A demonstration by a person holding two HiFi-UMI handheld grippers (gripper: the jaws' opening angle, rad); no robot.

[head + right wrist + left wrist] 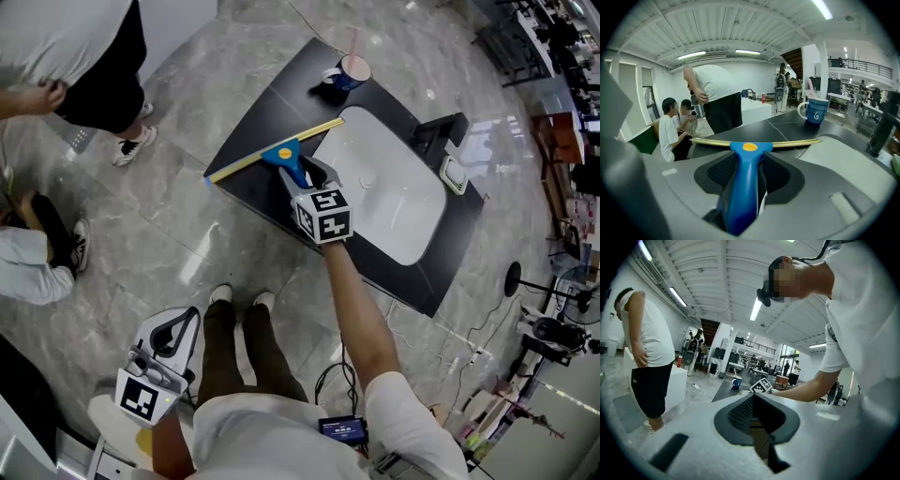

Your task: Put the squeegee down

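The squeegee (281,153) has a blue handle, a yellow dot and a long brass blade. Its blade runs along the near left edge of the black table (253,108). My right gripper (305,175) is shut on the blue handle, and the arm stretches out from my body to the table. In the right gripper view the handle (743,187) fills the space between the jaws and the blade lies crosswise ahead. My left gripper (185,323) hangs low beside my left leg, away from the table. In the left gripper view its jaws (753,416) stand together with nothing between them.
A white basin (394,187) is set into the table right of the squeegee. A blue mug (349,72) stands at the far corner and a black device (439,131) at the right edge. One person (84,47) stands and another crouches (28,262) on the floor at left.
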